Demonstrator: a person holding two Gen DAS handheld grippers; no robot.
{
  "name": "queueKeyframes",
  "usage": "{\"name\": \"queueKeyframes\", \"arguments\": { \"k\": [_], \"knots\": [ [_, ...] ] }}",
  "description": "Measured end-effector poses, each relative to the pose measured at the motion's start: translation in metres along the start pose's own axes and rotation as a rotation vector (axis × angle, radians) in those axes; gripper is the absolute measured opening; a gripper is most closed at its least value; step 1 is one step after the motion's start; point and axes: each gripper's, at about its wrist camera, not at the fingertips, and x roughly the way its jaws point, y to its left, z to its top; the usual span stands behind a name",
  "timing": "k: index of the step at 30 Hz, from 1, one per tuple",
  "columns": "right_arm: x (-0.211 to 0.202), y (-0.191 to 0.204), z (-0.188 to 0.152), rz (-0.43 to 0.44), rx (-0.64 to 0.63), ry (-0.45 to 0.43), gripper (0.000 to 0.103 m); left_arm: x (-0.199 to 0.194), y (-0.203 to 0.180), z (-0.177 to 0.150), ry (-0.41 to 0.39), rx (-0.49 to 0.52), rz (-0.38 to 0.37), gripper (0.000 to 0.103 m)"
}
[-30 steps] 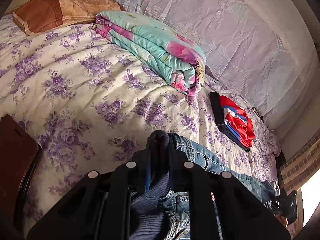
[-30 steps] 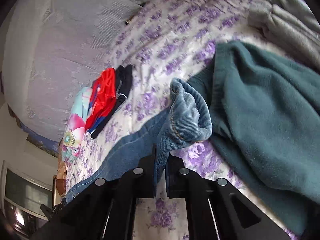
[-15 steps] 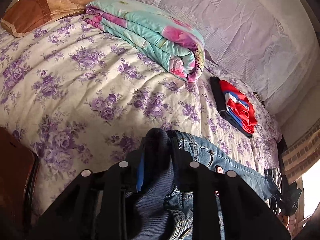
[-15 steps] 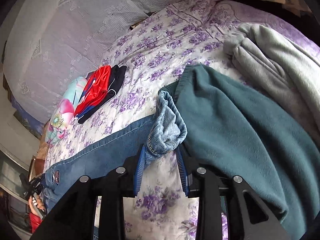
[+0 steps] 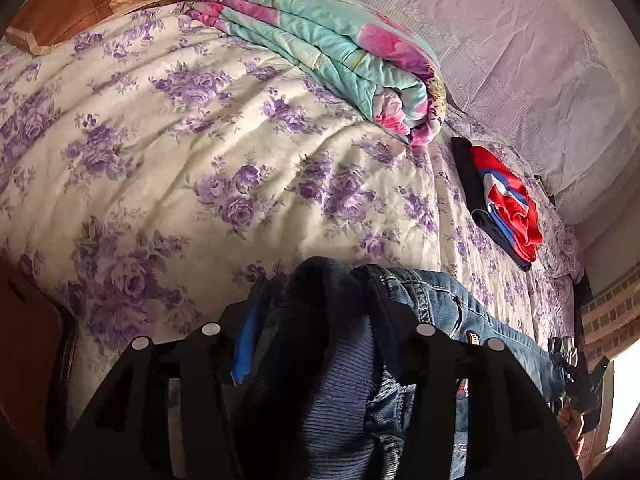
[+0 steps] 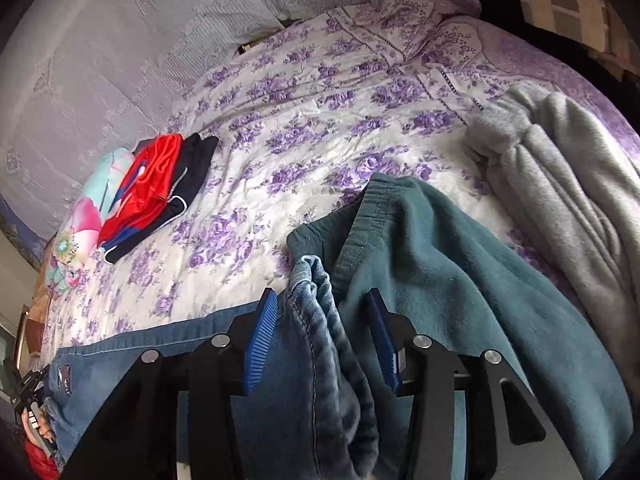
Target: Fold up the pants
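Observation:
Blue jeans [image 5: 472, 312] lie stretched along the near edge of the floral bed. In the left wrist view the waistband end with its dark ribbed lining [image 5: 328, 360] bunches between my left gripper's fingers [image 5: 316, 292], which stand apart around it. In the right wrist view the jeans [image 6: 160, 352] run to the left and the leg hem [image 6: 316, 312] lies between the blue pads of my right gripper [image 6: 322, 304], which is open around it.
The floral bedspread [image 5: 200, 152] carries a folded turquoise-and-pink quilt [image 5: 328, 52], a brown pillow [image 5: 80, 4], and a folded red and dark garment stack [image 5: 504, 200]. Teal fleece pants [image 6: 460, 288] and grey fleece pants [image 6: 568, 184] lie right of the hem. A padded headboard [image 6: 120, 40] lies behind.
Both grippers have opened. The right one was shut on the leg hem and now stands wide, with the hem lowered beside the teal pants. The left one's fingers have spread around the waistband.

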Motion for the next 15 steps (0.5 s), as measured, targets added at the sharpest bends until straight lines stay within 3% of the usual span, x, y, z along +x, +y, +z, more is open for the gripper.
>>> {"name": "queueKeyframes", "arguments": {
  "k": [2,4,7,11,13,15],
  "knots": [
    [0.000,0.003,-0.008,-0.015,-0.038,-0.028,0.044,-0.004,0.002,0.001,-0.007,-0.010,-0.021,0.056],
    [-0.009,0.005,-0.014,-0.007,-0.071,-0.065,0.032,-0.013,-0.001,0.002,-0.032,0.005,-0.049,0.056],
    [-0.022,0.004,-0.017,0.035,-0.070,-0.105,0.023,-0.025,-0.019,0.005,-0.073,0.093,-0.068,0.058],
    [-0.017,0.002,-0.017,0.041,-0.065,-0.102,0.023,-0.015,-0.046,0.006,-0.049,0.225,0.027,0.070],
    [-0.010,-0.006,-0.016,0.065,-0.032,-0.081,0.025,0.001,-0.055,0.004,-0.003,0.281,0.125,0.070],
    [-0.009,-0.015,-0.014,0.113,0.011,-0.072,0.026,0.013,-0.054,0.000,0.027,0.299,0.169,0.070]
  ]
}}
